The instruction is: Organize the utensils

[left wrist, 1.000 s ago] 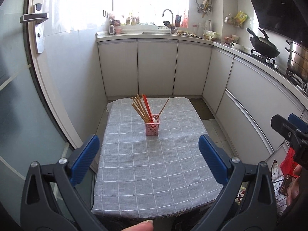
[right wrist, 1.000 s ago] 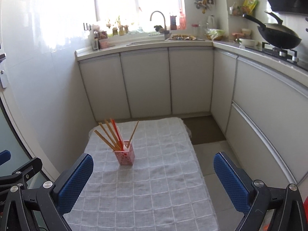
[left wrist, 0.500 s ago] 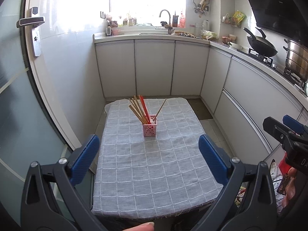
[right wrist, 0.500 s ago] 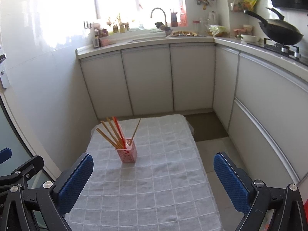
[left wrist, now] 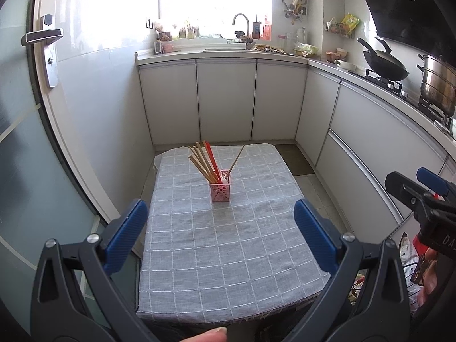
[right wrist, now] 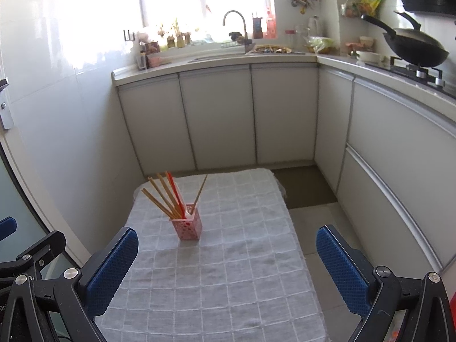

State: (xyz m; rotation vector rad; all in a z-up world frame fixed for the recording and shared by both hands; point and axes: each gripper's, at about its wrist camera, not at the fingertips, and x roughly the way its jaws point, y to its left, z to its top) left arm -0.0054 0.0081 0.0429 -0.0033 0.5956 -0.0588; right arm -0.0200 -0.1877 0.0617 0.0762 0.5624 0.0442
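A small pink perforated holder (left wrist: 220, 189) stands upright on a table covered with a grey checked cloth (left wrist: 228, 250). Several wooden chopsticks (left wrist: 201, 162) and a red pair lean out of it; one wooden stick leans right. It also shows in the right wrist view (right wrist: 187, 225). My left gripper (left wrist: 221, 232) is open and empty, held back over the table's near edge. My right gripper (right wrist: 228, 265) is open and empty, above the near half of the cloth (right wrist: 216, 279), and shows at the right edge of the left view (left wrist: 421, 196).
White kitchen cabinets (left wrist: 225, 99) run along the back and right. A sink tap (left wrist: 242, 25), a black wok (left wrist: 384, 62) and a steel pot (left wrist: 437, 82) stand on the counter. A glass door with a handle (left wrist: 45, 45) is at left.
Both grippers have drawn back and up from the table, so the holder looks smaller and farther. Both stay open and empty.
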